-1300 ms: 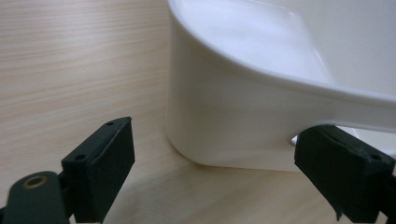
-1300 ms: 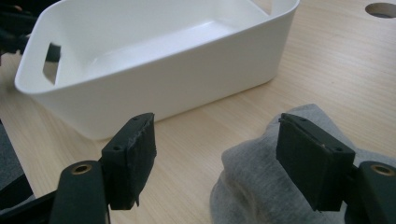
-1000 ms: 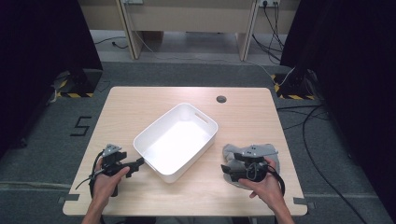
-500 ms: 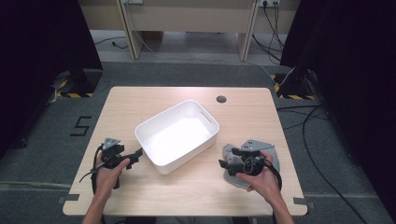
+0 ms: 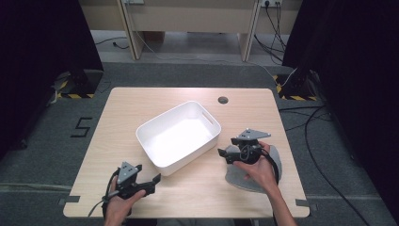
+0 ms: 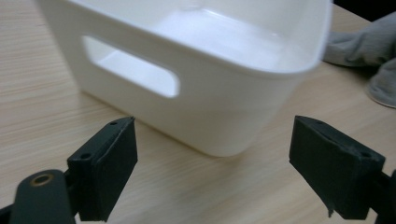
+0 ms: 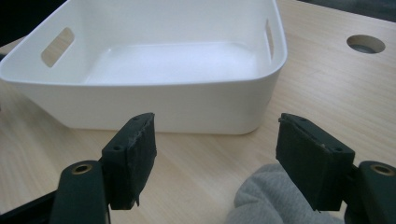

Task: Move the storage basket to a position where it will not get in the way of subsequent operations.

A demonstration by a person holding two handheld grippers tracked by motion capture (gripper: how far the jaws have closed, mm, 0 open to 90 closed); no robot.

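A white plastic bin with handle slots stands empty at the table's middle, turned at an angle. A grey cloth lies on the table at the right, under my right hand. My right gripper hovers over the cloth's left edge, open and empty, its jaws facing the bin's long side; the cloth shows low between them. My left gripper is open and empty near the front edge, facing the bin's slotted end. The cloth lies beyond the bin at the right.
A round cable hole sits in the wooden table behind the bin. Bare wood surrounds the bin on the left and far side. Cables trail on the floor to the right of the table.
The bin has slid toward the table's middle and back. My right gripper has lifted and moved forward over the cloth's left edge. My left gripper has drawn back toward the front edge.
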